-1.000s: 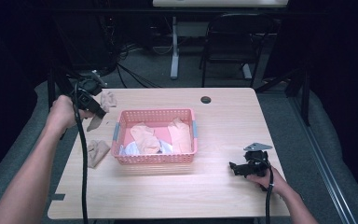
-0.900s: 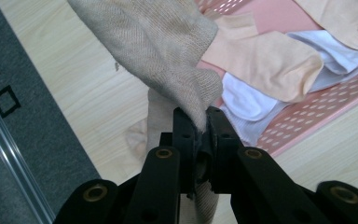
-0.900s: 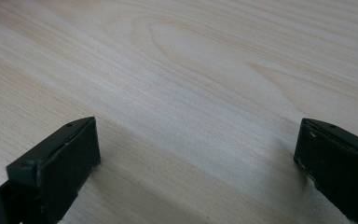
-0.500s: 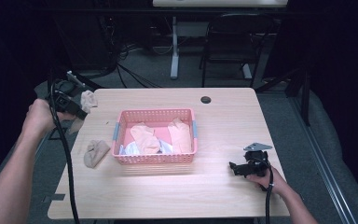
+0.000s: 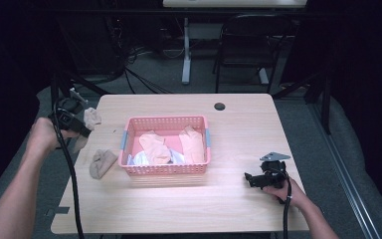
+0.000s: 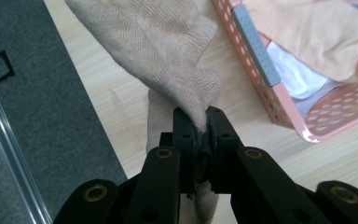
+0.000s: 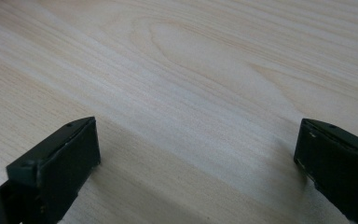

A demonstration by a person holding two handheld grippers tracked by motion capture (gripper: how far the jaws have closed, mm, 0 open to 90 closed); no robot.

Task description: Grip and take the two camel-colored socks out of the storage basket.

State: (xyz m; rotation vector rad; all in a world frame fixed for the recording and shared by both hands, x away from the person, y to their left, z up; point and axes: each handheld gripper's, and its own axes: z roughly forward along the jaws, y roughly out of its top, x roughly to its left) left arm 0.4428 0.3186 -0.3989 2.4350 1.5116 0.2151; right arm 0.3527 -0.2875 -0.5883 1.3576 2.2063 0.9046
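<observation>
The left gripper (image 6: 198, 128) has its jaws clamped on a beige sock (image 6: 168, 51) that bunches just ahead of them, with the pink basket (image 6: 279, 93) to their right; the right gripper (image 7: 196, 158) rests with jaws wide apart over bare table (image 7: 191, 70)

Sock (image 5: 102, 163) left of basket (image 5: 165, 171) — on table (image 5: 238, 129).

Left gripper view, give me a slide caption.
Left gripper shut on a beige sock beside the pink basket.

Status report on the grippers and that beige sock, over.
Left gripper shut on beige sock, off the table's left edge. Right gripper open, resting on table. Second sock beside pink basket. Nothing obstructing.
</observation>
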